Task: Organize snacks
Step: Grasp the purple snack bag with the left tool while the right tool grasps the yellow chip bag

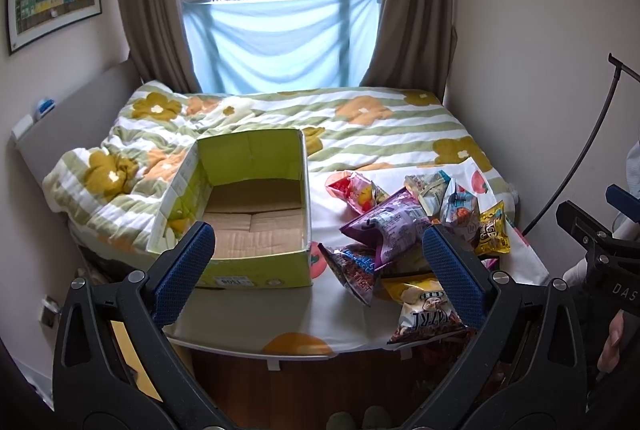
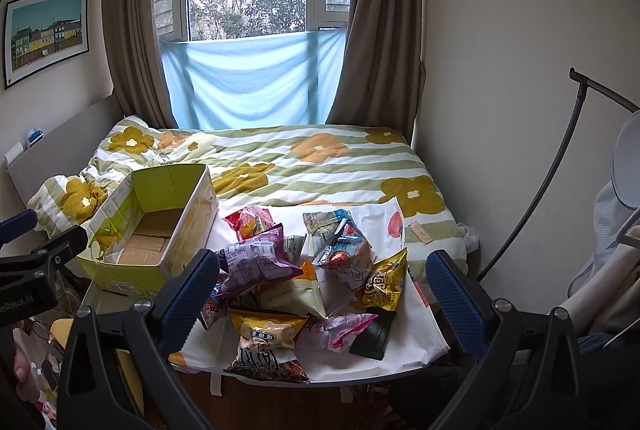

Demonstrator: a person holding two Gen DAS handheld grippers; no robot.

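Two grippers hang above the near edge of a white tray table, both with their blue-padded jaws spread wide and nothing between them. The left gripper sits over the gap between the cardboard box and the pile of snack bags, its left finger overlapping the front of the box in its own view. The right gripper is to the right of the box, hovering directly over the pile. Nearest of the pile is a yellow chip bag that overhangs the front edge of the table, with a pink packet and a dark green packet just beside it. Behind these, still right of the box, a purple bag leans on a pale cream bag, and a gold bag stands at the far right of the heap. Farther back lie a red and yellow packet and a couple of blue and white ones. The box itself is open on top, green outside, with bare brown flaps showing on its floor and no snacks inside. Beyond the box spreads a bed with a flowered, green-striped quilt. Past that, a blue cloth hangs across the lower window between brown curtains, and a framed picture hangs on the wall to the left.
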